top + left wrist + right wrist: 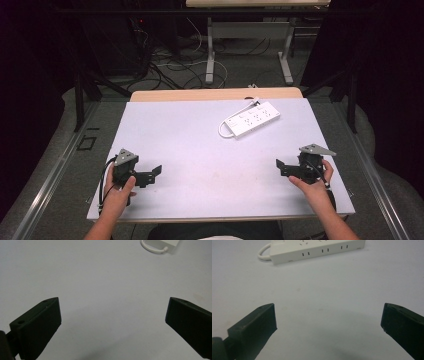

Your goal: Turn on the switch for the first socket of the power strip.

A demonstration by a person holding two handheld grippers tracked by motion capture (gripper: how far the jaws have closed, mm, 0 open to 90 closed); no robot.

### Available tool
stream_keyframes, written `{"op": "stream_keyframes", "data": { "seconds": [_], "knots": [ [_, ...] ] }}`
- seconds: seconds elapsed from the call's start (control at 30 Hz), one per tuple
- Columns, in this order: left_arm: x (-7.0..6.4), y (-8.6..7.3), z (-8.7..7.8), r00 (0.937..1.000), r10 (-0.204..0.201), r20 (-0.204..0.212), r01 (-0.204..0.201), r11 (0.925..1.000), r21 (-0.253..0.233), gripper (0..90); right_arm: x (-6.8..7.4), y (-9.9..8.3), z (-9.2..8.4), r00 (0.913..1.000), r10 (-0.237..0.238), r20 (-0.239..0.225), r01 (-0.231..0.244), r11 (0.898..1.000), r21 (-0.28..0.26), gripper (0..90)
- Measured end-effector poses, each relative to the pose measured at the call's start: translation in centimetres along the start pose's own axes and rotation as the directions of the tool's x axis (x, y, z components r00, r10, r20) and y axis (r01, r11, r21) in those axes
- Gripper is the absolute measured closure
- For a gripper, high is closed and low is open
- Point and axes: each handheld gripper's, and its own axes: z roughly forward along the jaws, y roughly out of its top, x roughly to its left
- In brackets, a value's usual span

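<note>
left gripper [150, 174]: jaws spread wide, nothing held, kept low near the front edge
right gripper [284, 167]: same deal, wide and empty
table [190, 150]: bare between them
power strip [251, 119]: far side, right of centre, best approached square-on by the right gripper

Showing pale grey-white across the tabletop [190, 145], plain and unpatterned, with a light wood strip edging the far side beyond the power strip [251, 119]. Gleaming white on the power strip, its casing dotted with rows of small dark socket slots, a white cord looping at the end nearer the left tongs [152, 173]. Appearing matte black on the left tongs, topped by a grey three-cornered plate. Matching in black on the right tongs [281, 166], again under a grey plate. Fading to dull grey on the floor beyond the power strip, streaked with black and white cables.
</note>
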Motion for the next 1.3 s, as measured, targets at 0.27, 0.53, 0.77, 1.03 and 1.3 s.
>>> {"op": "stream_keyframes", "data": {
  "seconds": [0.27, 0.53, 0.77, 1.03, 1.3],
  "knots": [
    [0.4, 0.2, -0.4, 0.9987, -0.051, -0.008, 0.051, 0.9984, -0.026, 0.2, 0.9, 1.9, -0.7, 0.9990, -0.044, 0.005, 0.044, 0.999, 0.019, 0.0],
    [0.6, 0.2, -0.5, 0.9980, -0.061, -0.017, 0.061, 0.9977, -0.029, 0.2, 1.9, 5.4, -0.7, 0.9911, -0.133, 0.009, 0.133, 0.991, -0.012, 0.0],
    [0.6, 0.2, -0.5, 0.9974, -0.068, -0.022, 0.067, 0.9974, -0.027, 0.2, 2.9, 8.2, -0.3, 0.9843, -0.177, 0.008, 0.177, 0.984, -0.013, 1.7],
    [0.8, 0.1, -0.4, 0.9968, -0.078, -0.015, 0.078, 0.9967, -0.022, 0.2, 3.9, 10.2, 0.5, 0.9797, -0.200, -0.003, 0.200, 0.980, 0.008, 1.9],
    [0.7, -0.1, -0.4, 0.9965, -0.081, -0.018, 0.081, 0.9966, -0.014, 0.4, 4.7, 12.3, 1.8, 0.9760, -0.218, -0.004, 0.218, 0.976, 0.023, 2.4]
  ]
}}
